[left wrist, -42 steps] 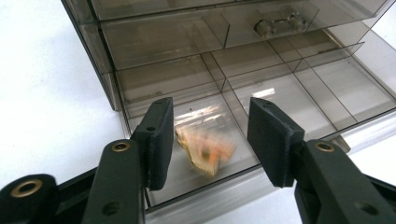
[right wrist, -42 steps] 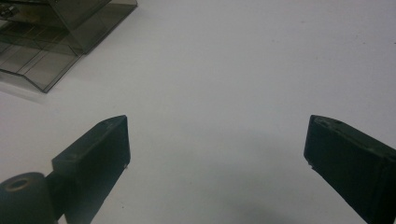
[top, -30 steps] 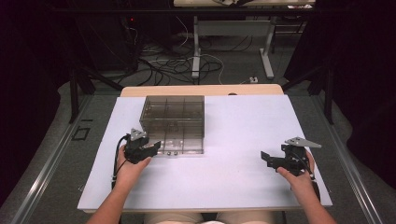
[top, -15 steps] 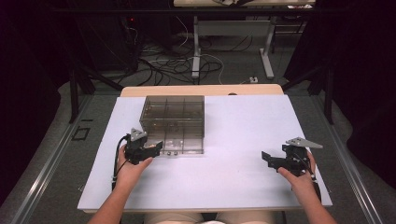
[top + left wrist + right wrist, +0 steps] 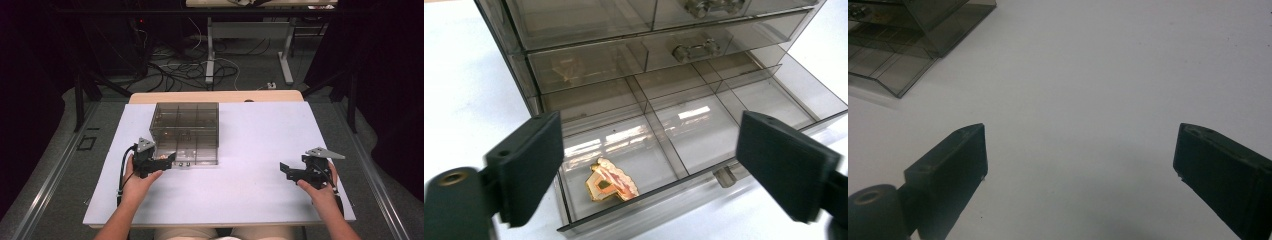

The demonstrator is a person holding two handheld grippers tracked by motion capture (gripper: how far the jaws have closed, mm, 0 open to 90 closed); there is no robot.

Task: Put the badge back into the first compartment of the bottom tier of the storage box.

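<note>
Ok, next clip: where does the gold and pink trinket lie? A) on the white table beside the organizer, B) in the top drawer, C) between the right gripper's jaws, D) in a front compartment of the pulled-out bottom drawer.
D: the left gripper view shows the trinket lying loose in a front compartment of the open bottom drawer, between the wide-open jaws of the left gripper.
</note>
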